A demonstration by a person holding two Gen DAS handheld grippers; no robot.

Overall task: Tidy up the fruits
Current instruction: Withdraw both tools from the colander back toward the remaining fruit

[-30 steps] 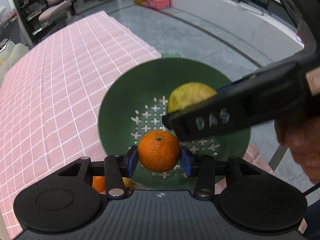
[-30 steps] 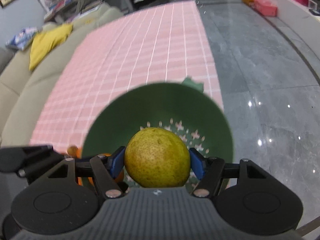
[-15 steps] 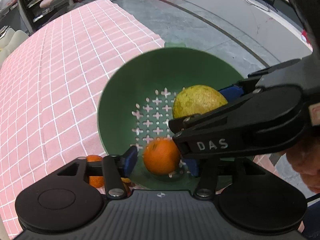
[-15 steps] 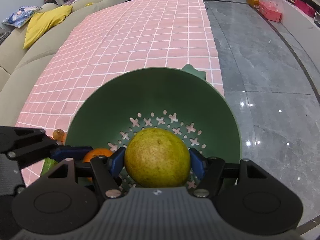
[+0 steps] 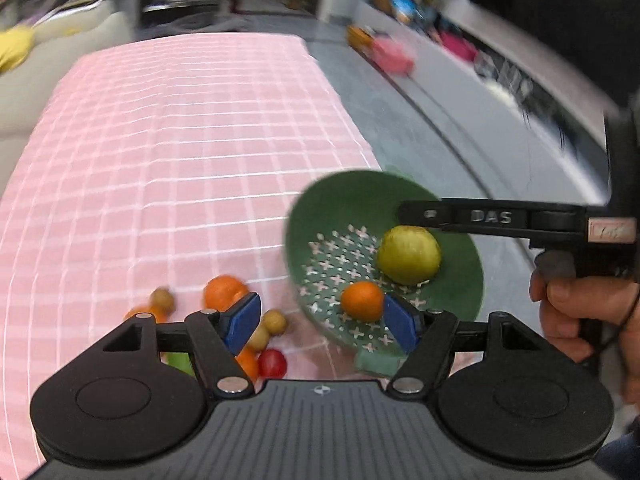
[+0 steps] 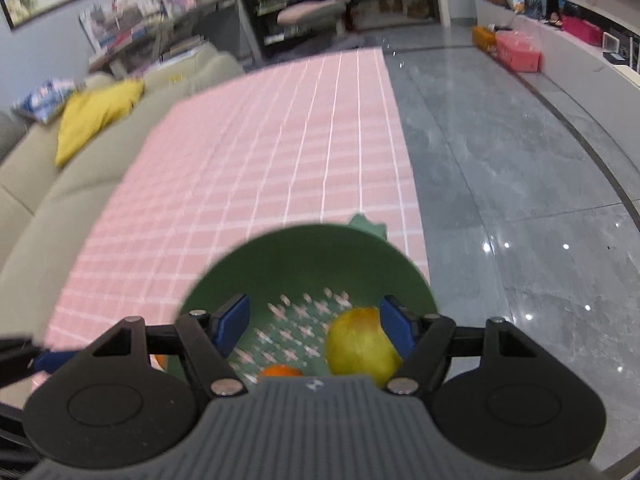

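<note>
A green colander (image 5: 320, 216) sits at the table's right edge; it also shows in the right wrist view (image 6: 304, 256). Inside lie an orange (image 5: 362, 301) and a yellow-green pear (image 5: 408, 255), which also show in the right wrist view: the orange (image 6: 278, 371) and the pear (image 6: 360, 346). My left gripper (image 5: 322, 322) is open and empty, just before the colander's near rim. My right gripper (image 6: 314, 326) is open and empty above the colander. Loose fruits lie left of the colander: an orange (image 5: 224, 292), small yellowish fruits (image 5: 274, 322) and a red one (image 5: 272, 363).
The pink checked tablecloth (image 5: 160, 152) stretches far and left. The grey floor (image 6: 520, 184) drops off right of the table edge. A beige sofa with a yellow cushion (image 6: 92, 116) stands to the left.
Both grippers have opened and let go: the orange and the pear now lie in the colander. The left gripper has drawn back and swung left, so the loose fruits show.
</note>
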